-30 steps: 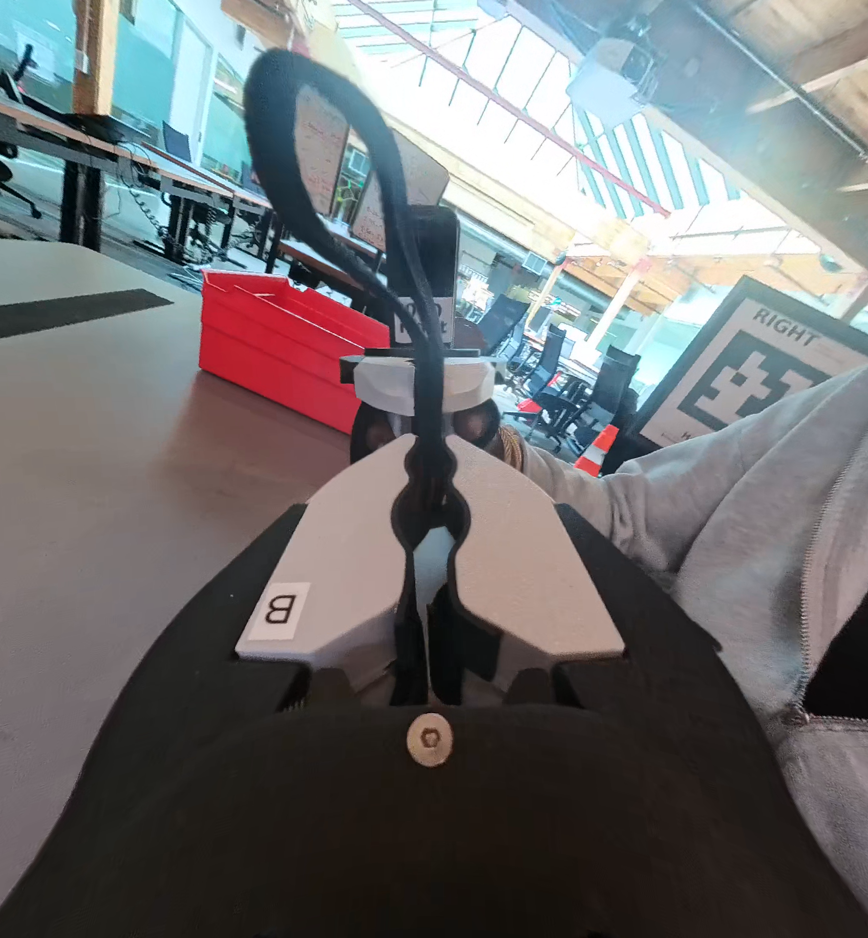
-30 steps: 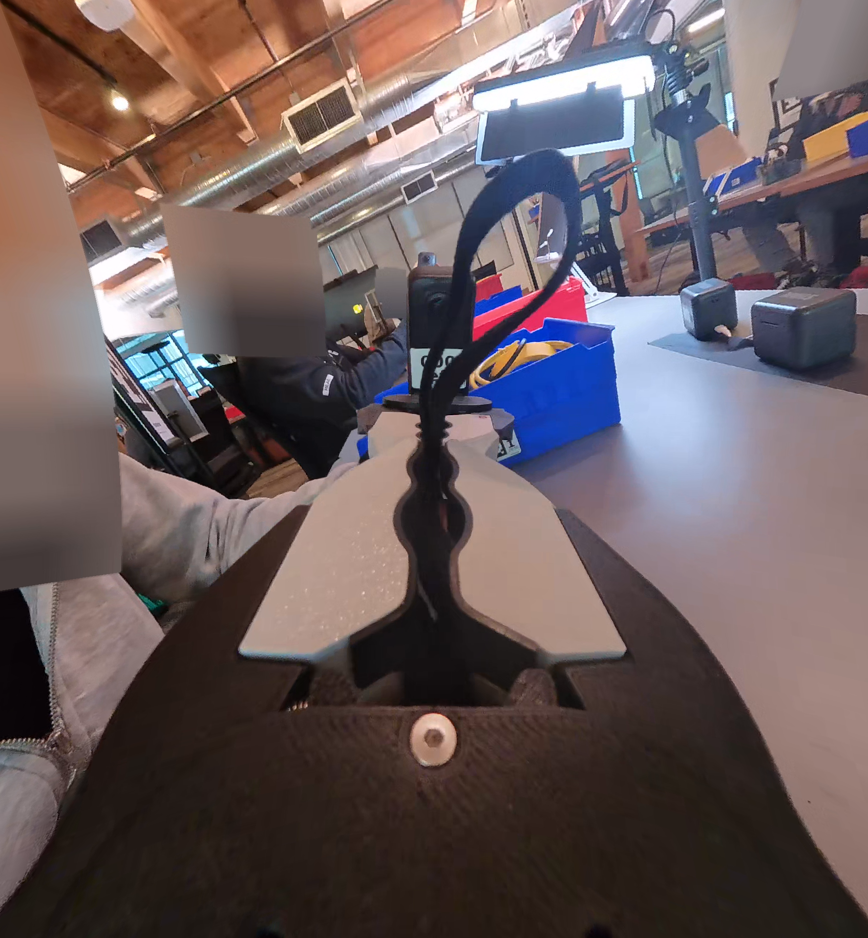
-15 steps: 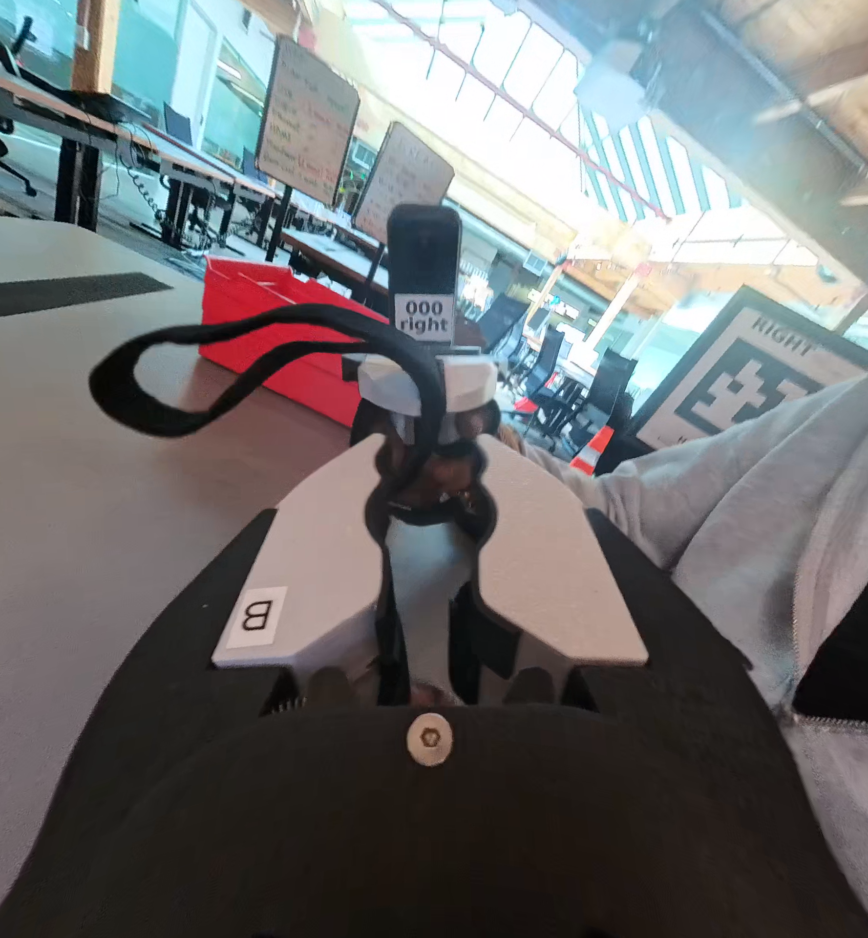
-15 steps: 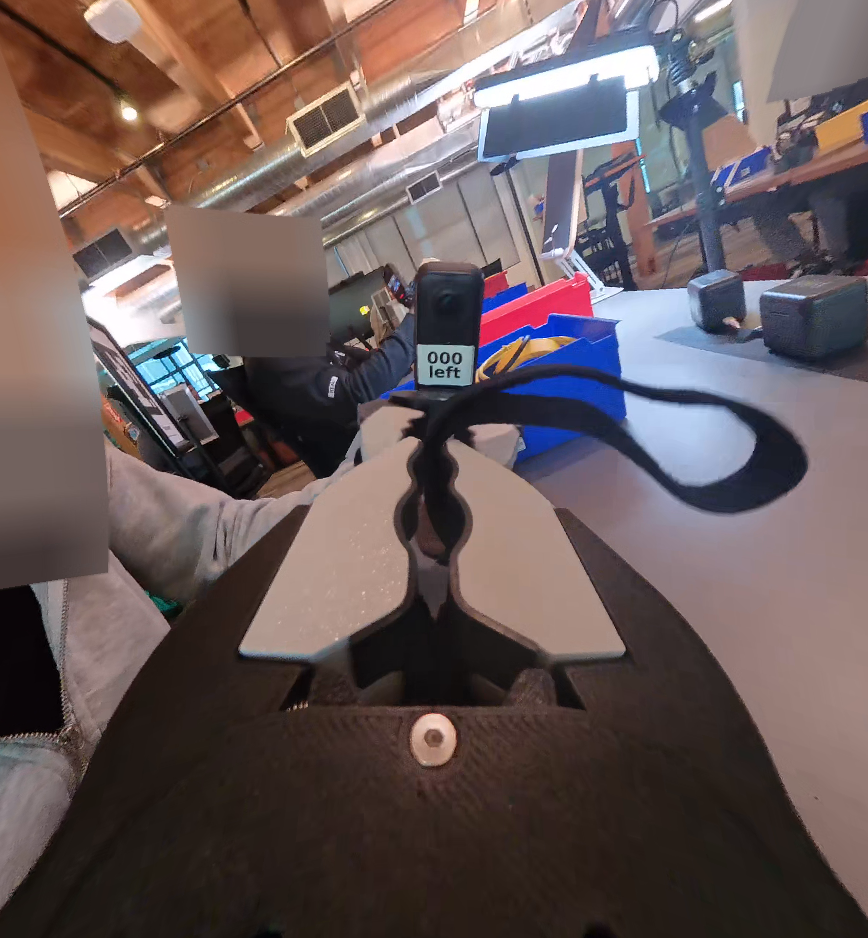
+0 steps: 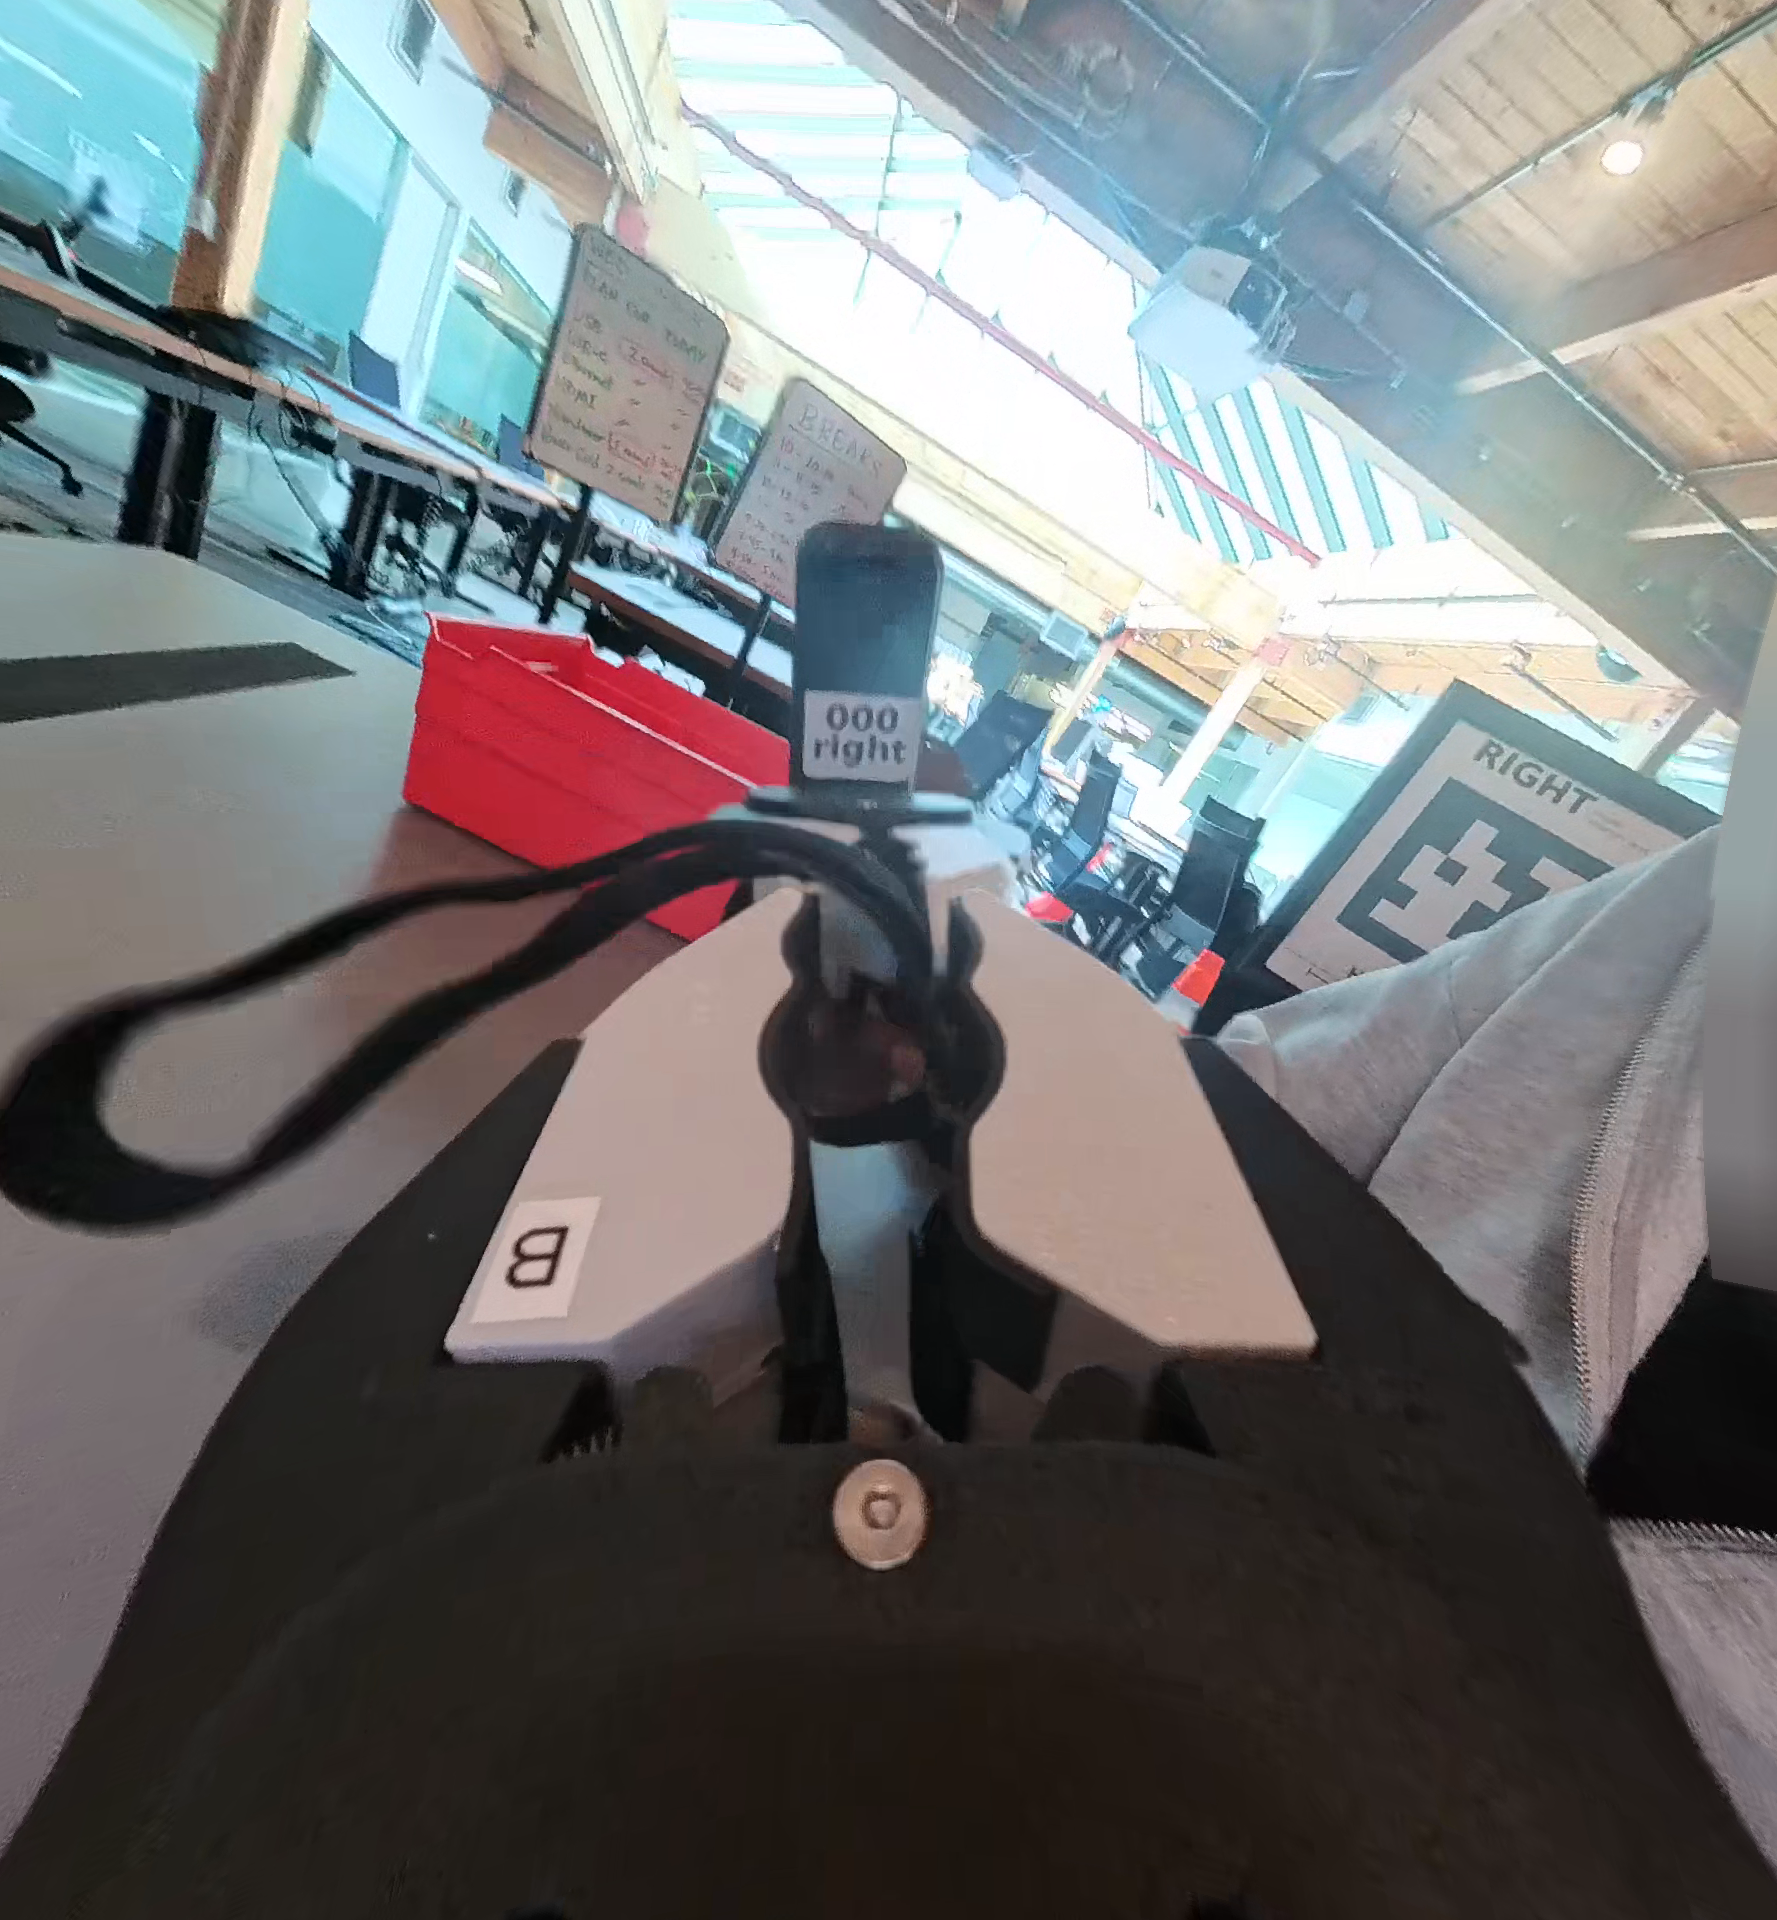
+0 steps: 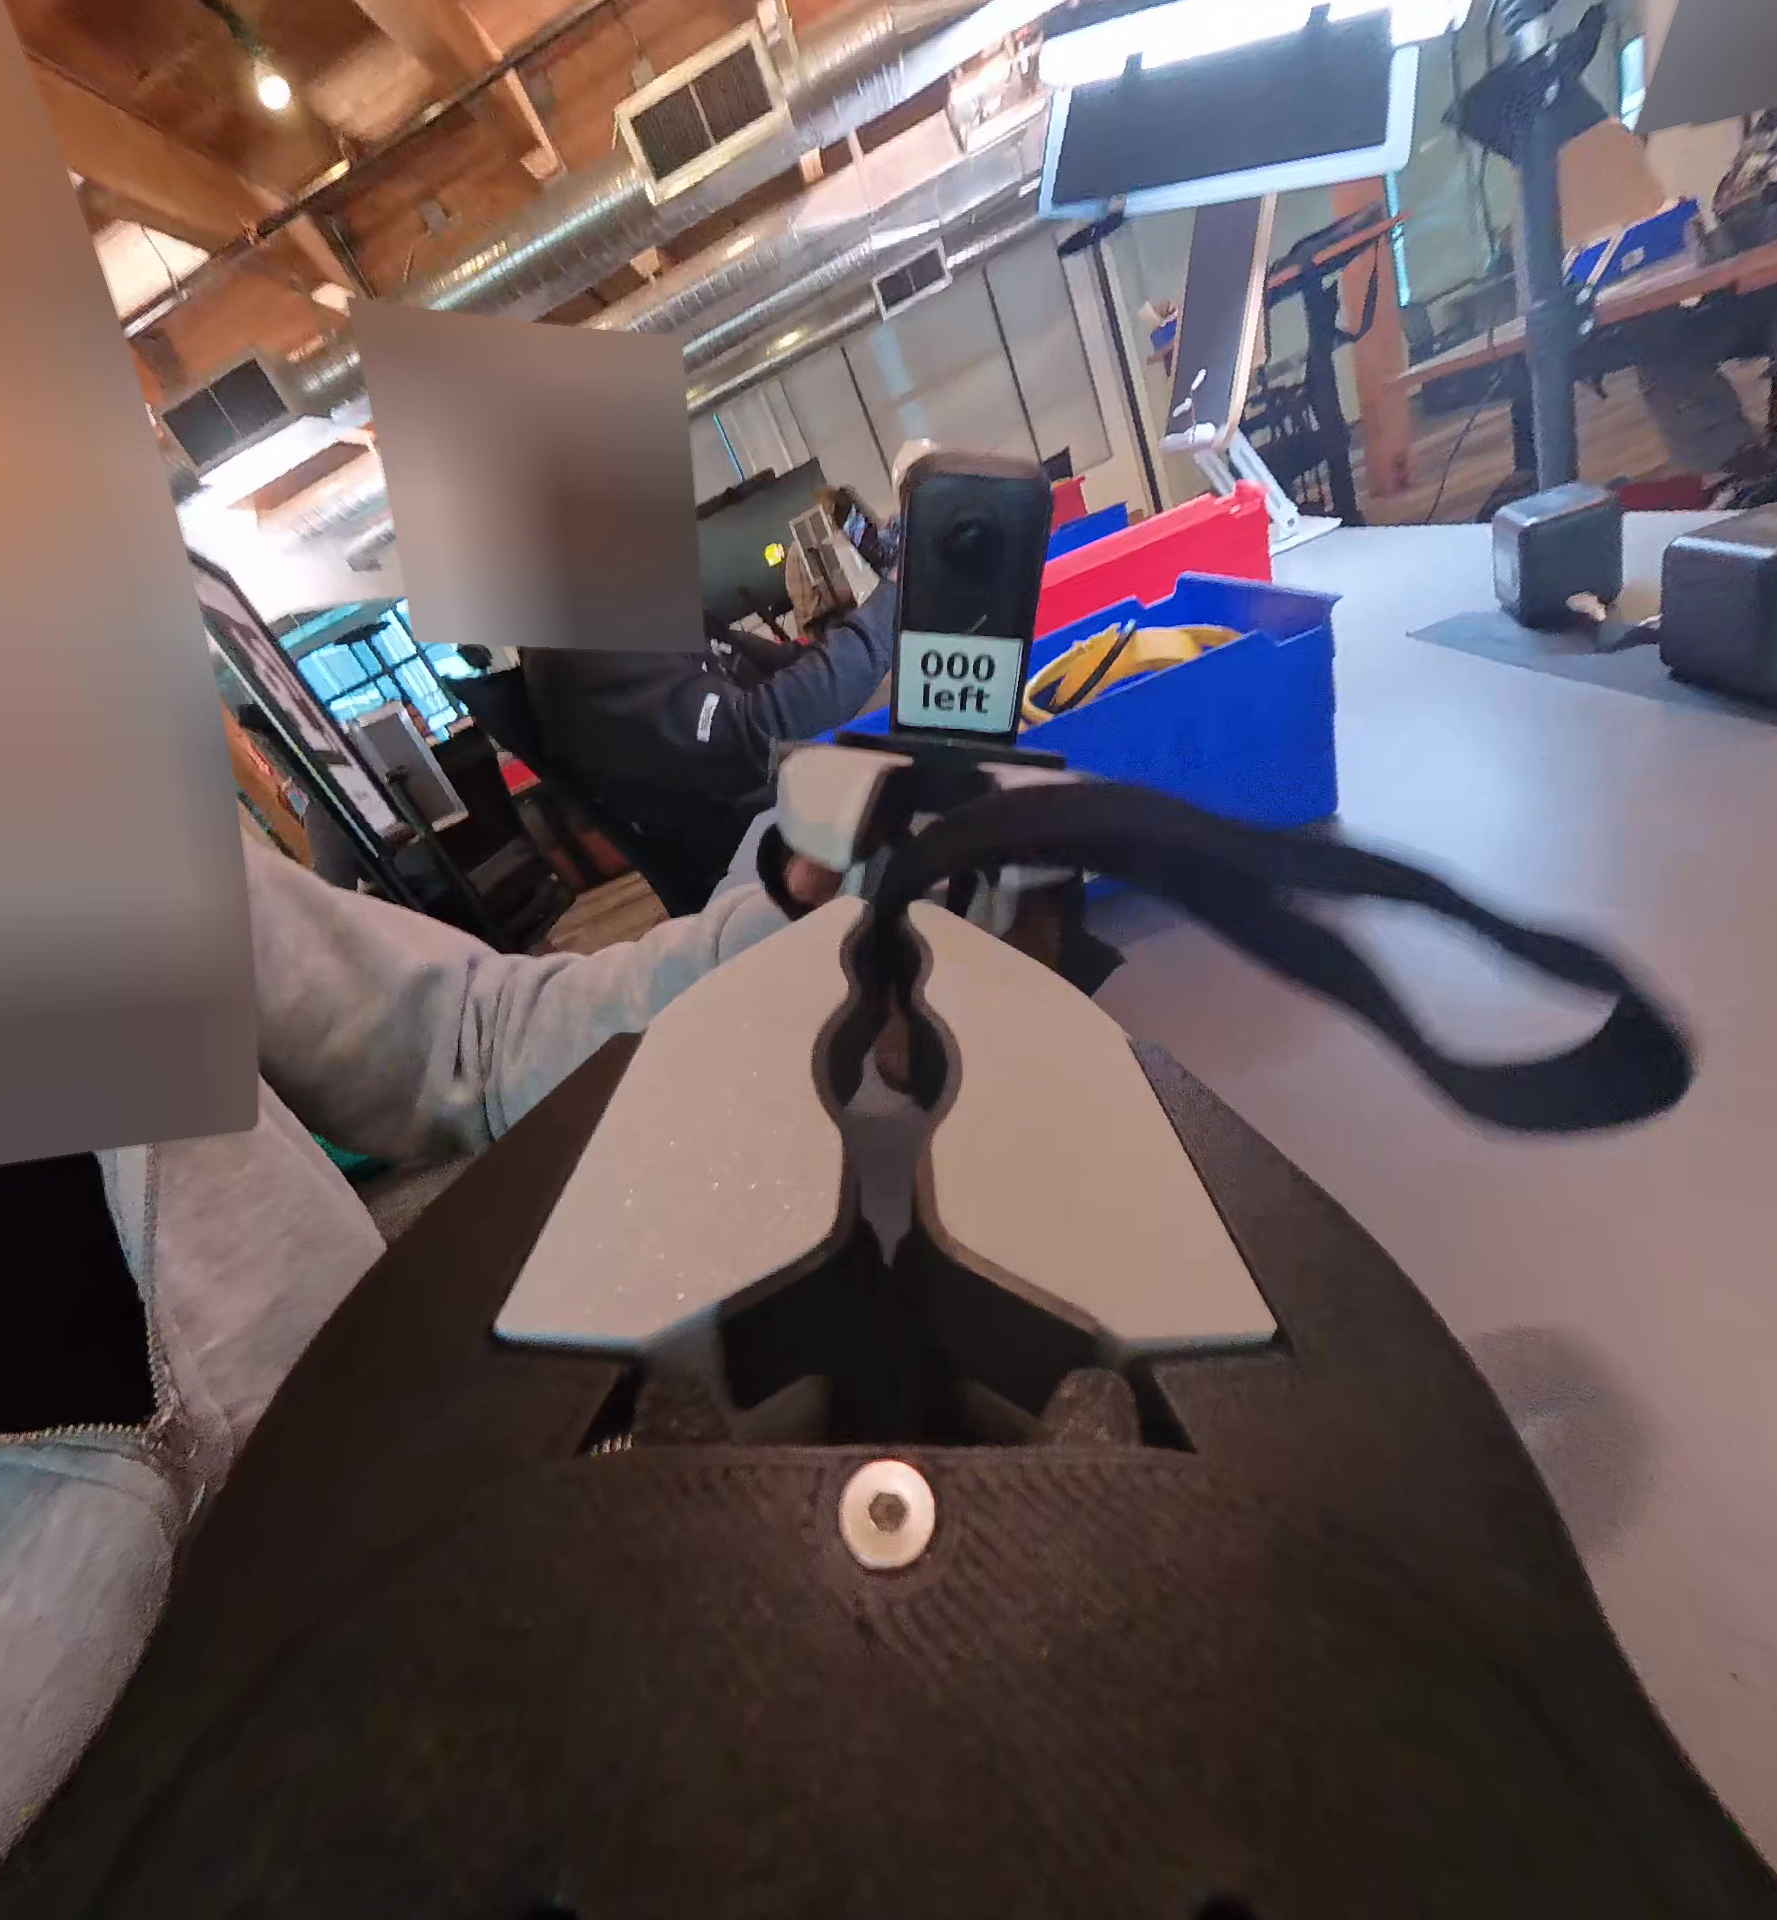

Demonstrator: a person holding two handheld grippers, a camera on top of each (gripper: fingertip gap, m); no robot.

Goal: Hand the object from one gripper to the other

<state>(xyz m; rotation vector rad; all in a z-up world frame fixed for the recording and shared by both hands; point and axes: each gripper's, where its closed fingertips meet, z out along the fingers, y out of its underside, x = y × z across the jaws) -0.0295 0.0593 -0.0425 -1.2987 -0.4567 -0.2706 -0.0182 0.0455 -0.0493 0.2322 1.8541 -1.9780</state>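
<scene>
Jaws of the right gripper (image 6: 889, 935) are pressed together on the doubled end of the black strap (image 6: 1310, 935). Jaws of the left gripper (image 5: 879, 935) stand apart, a clear gap between its grey fingers (image 5: 671, 1132), nothing pinched that I can see.

Grippers face each other nose to nose, tips nearly meeting. Right gripper's tips sit inside or just ahead of the left's gap; exact overlap hard to read. Strap seems to hang from the right gripper alone.

Strap is off the surface (image 5: 84, 831), held in the air. From the pinch point its loop trails sideways, out over the surface and away from the person's grey sleeve (image 5: 1486, 1091), sagging at the far end (image 5: 84, 1153). Long axis runs roughly crosswise to the line joining the grippers. Loop is motion-blurred, probably swinging.

Judgement: transfer looks done or nearly so. Left needs only to back straight off along its own axis; the loop lies to the side, so little snag risk.

Red bin (image 5: 572, 748) and blue bin (image 6: 1216, 707) sit well beyond, not involved.
</scene>
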